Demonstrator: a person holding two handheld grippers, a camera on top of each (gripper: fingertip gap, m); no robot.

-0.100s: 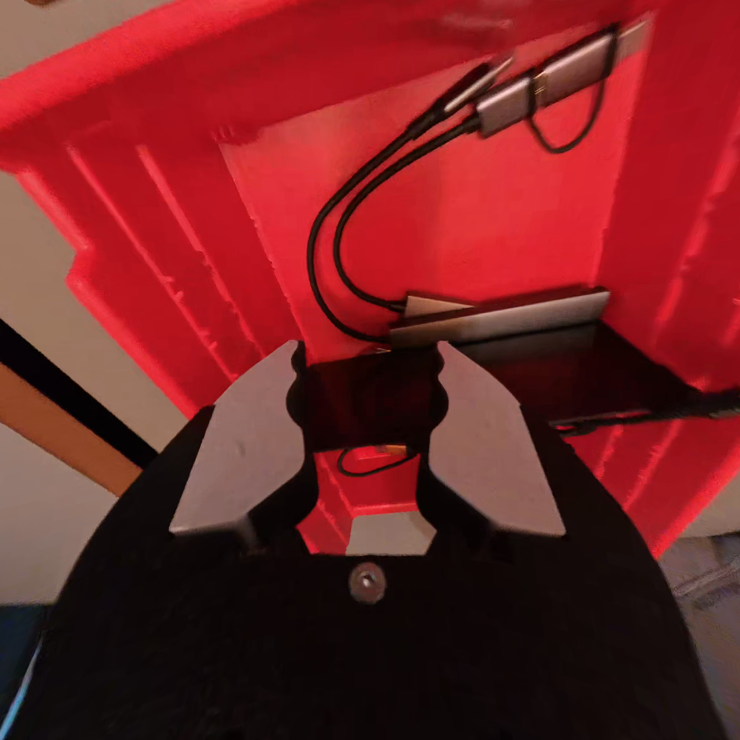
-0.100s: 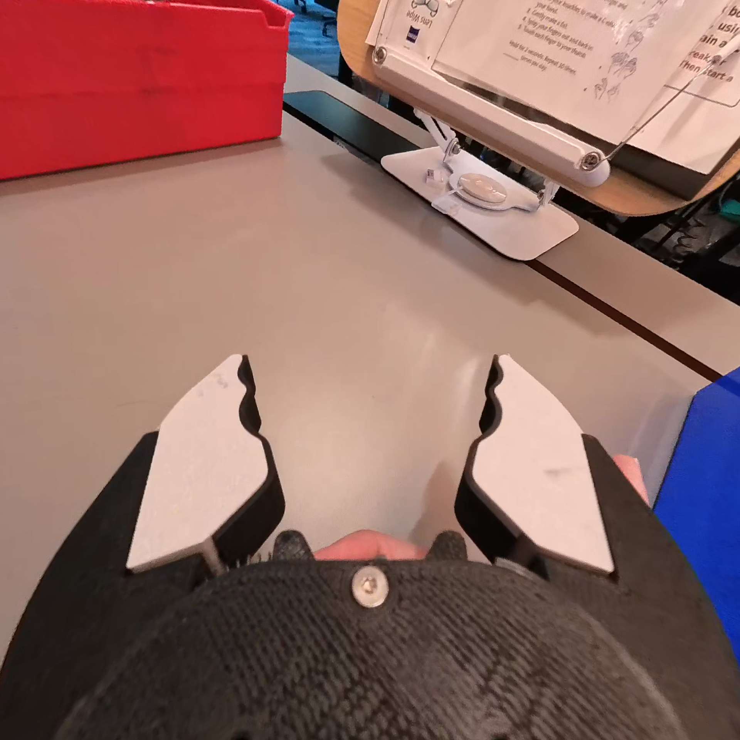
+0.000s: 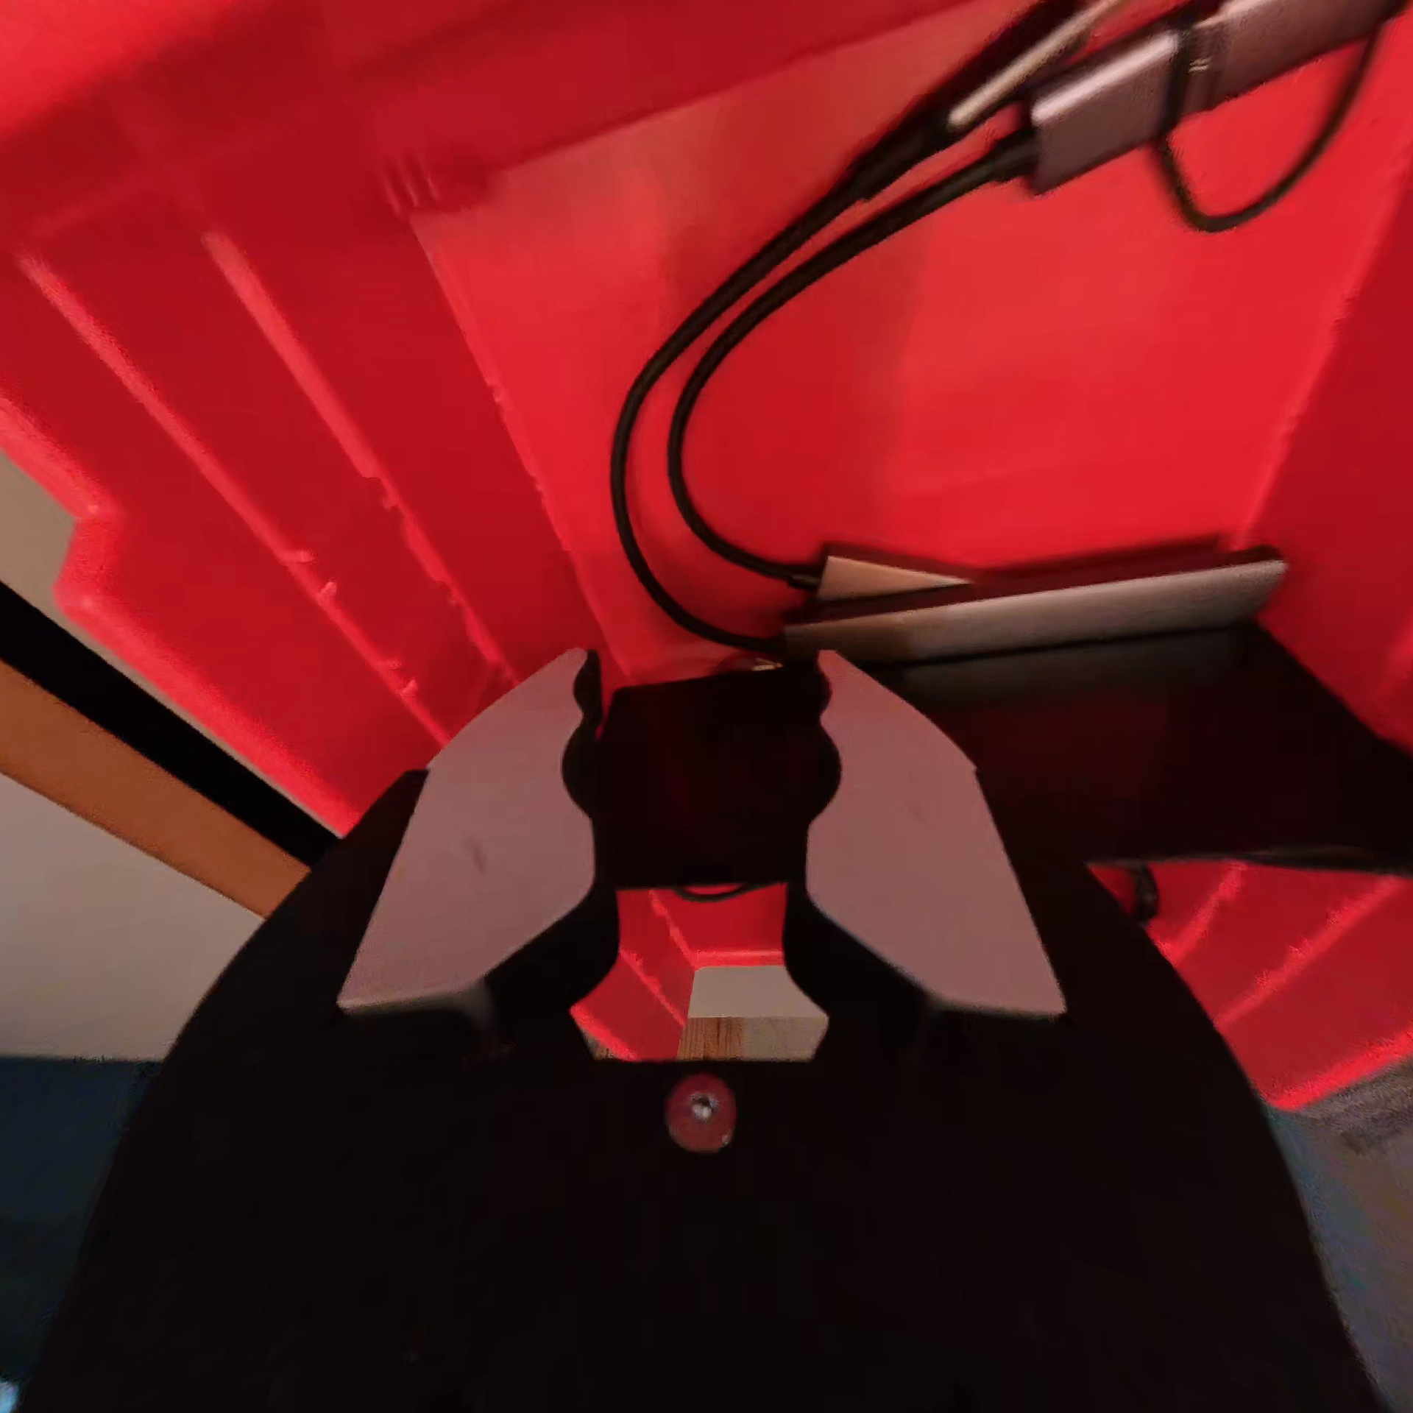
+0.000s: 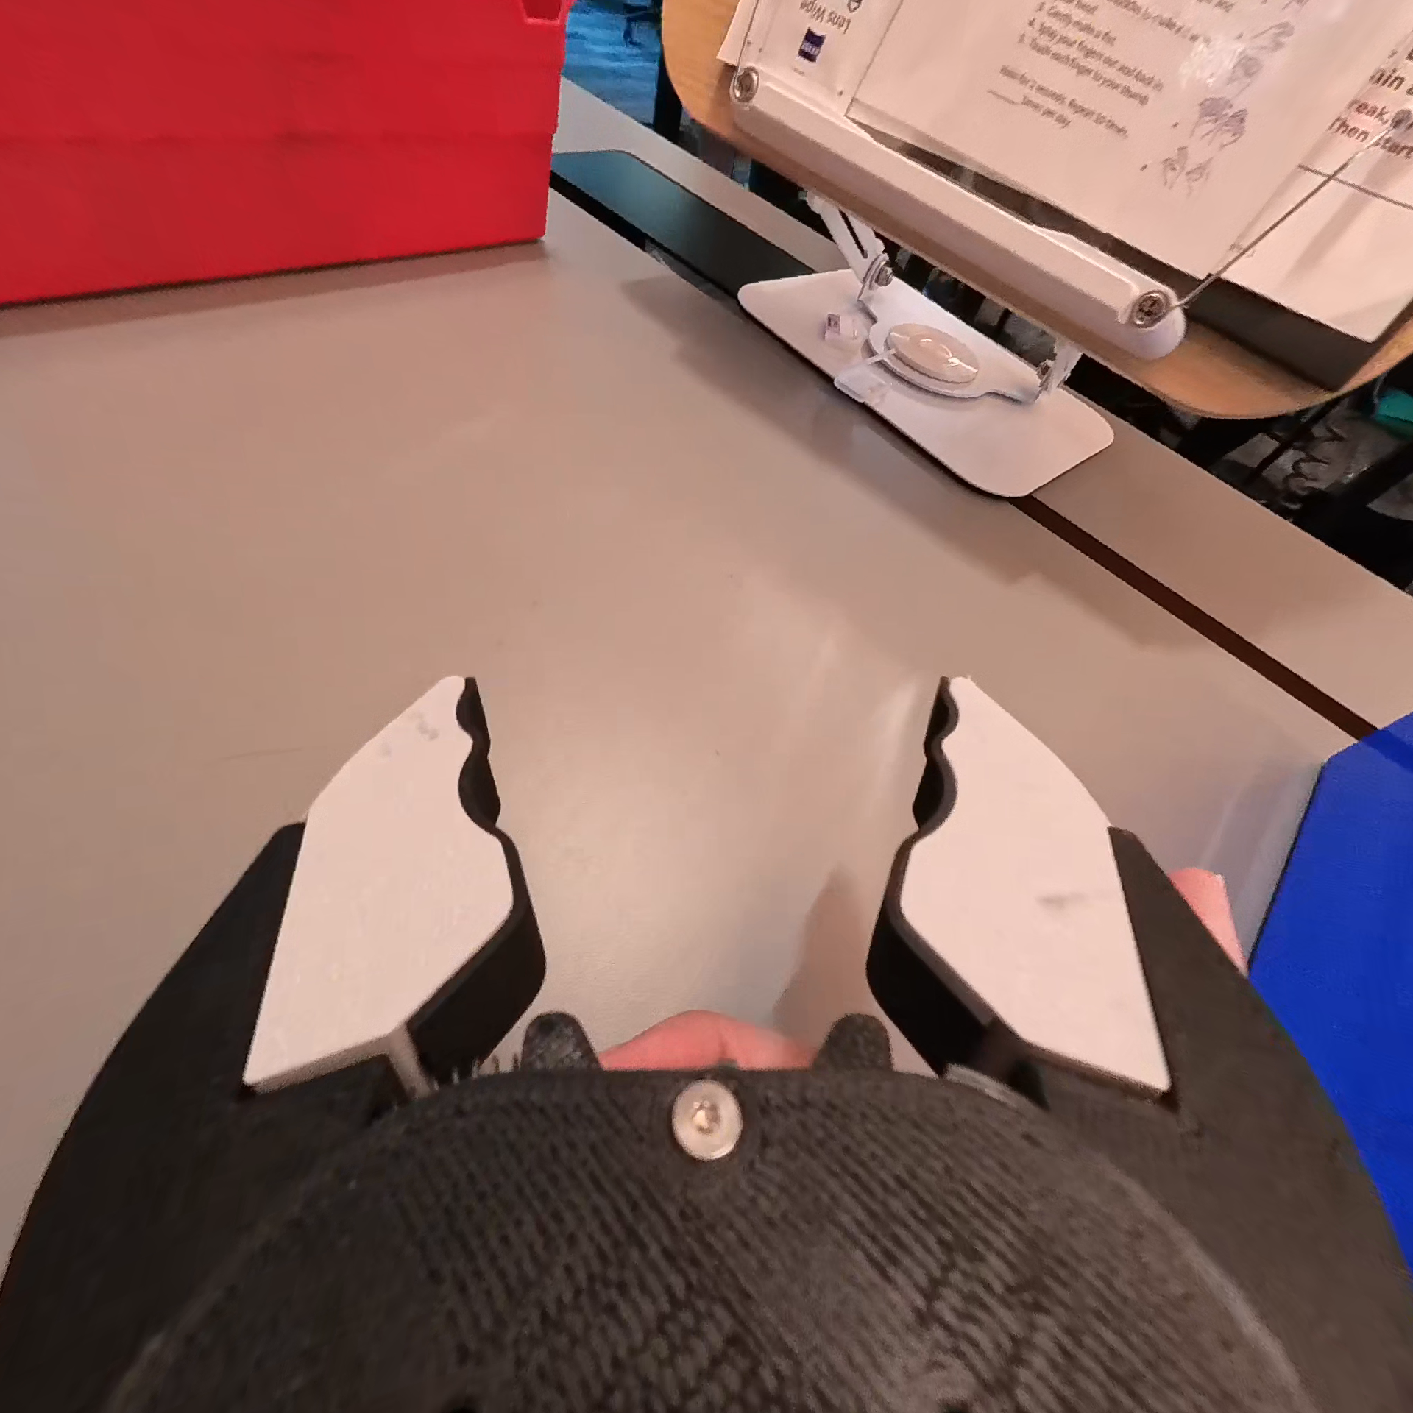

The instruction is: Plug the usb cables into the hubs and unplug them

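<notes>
Evidently a black hub (image 3: 711,780), a dark flat slab whose ports could not be made out, was clamped between the jaws of the left gripper (image 3: 703,667), which were closed against its two sides. It was held low inside the red bin (image 3: 994,382), its body running off to the right of the fingers. Compared with a tenth of a second earlier, the bin's contents were shifted up and to the right in the left wrist view and were rendered with more blur, so the gripper was judged to be on the move with the hub kept in its grasp. That was taken as a lift or a repositioning, not yet a plugging step.

Just behind the held hub, two grey hubs (image 3: 1070,612) were stacked against the bin's right wall. Two black cables (image 3: 650,459) were looped from their left ends up to metal connectors (image 3: 1101,115) in the far corner, where one seemed mated to another grey hub; this could not be confirmed through the blur.

Well apart, the right gripper (image 4: 707,684) was held empty with its jaws spread wide above the grey table (image 4: 612,497), almost unchanged. The red bin (image 4: 267,153) was seen at the far left, a white document stand (image 4: 956,397) ahead, and a blue bin (image 4: 1361,917) at the right edge.
</notes>
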